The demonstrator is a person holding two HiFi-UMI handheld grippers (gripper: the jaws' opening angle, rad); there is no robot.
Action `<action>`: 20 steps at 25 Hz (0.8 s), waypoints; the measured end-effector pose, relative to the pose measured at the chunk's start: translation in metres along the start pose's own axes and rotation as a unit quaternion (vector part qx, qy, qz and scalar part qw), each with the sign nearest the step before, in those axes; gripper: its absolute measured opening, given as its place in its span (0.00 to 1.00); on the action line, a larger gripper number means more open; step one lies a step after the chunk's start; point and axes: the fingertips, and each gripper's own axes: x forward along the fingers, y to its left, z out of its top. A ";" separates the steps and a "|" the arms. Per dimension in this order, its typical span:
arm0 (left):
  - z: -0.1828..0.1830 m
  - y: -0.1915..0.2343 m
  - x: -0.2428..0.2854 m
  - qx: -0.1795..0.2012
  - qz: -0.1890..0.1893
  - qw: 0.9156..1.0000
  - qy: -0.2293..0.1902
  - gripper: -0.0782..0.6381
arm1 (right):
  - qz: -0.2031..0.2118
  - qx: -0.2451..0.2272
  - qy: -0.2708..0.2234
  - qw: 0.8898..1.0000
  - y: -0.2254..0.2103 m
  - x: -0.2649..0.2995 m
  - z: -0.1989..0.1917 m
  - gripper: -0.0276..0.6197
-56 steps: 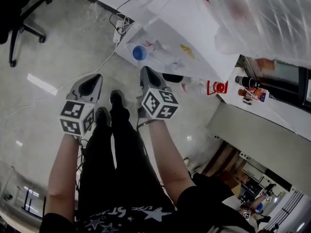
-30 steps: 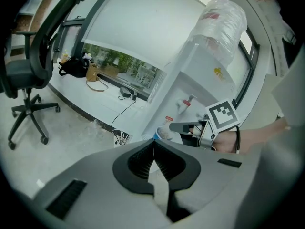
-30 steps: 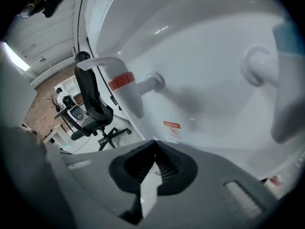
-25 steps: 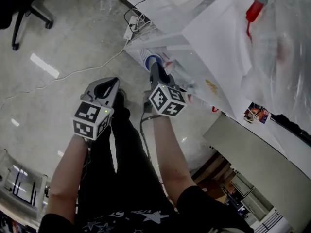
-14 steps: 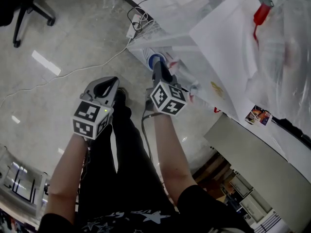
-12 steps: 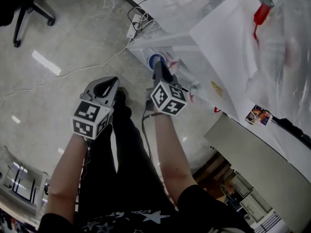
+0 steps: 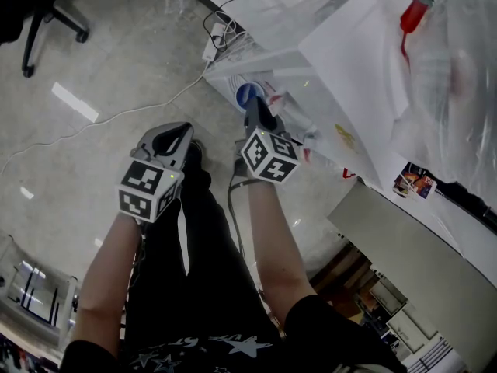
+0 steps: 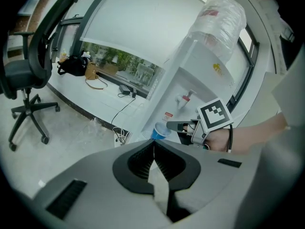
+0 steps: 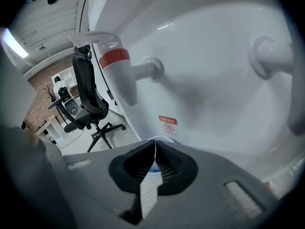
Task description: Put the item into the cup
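1. Head view: a person stands on a pale floor (image 7: 93, 68) beside a white water dispenser (image 7: 342, 76), with tongs in each hand held out low in front of the legs.
2. The right tongs (image 7: 252, 109) are clenched on the rim of the blue cup (image 7: 247, 95), which is held close to the dispenser's front panel.
3. Right gripper view: the cup's pale rim and a bit of its blue show between and beyond the meeting jaws. A tap with a red band (image 9: 116, 75) is above and to the left, a second white tap (image 9: 274, 56) is at the upper right, and a small red-printed label (image 9: 169, 123) sits just above the cup.
4. The left tongs (image 8: 154, 147) are clenched, jaws pressed together with nothing between them. They are apart from the cup and point toward it.
5. Left gripper view: a large clear bottle (image 8: 219, 18) stands on top of the dispenser, and an office chair (image 8: 28, 70) is at the far left.
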 end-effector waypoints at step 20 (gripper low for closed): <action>0.014 -0.032 -0.061 0.040 -0.018 0.999 -0.006 0.12 | 0.006 0.024 -0.019 1.000 0.048 -0.079 -0.001 0.05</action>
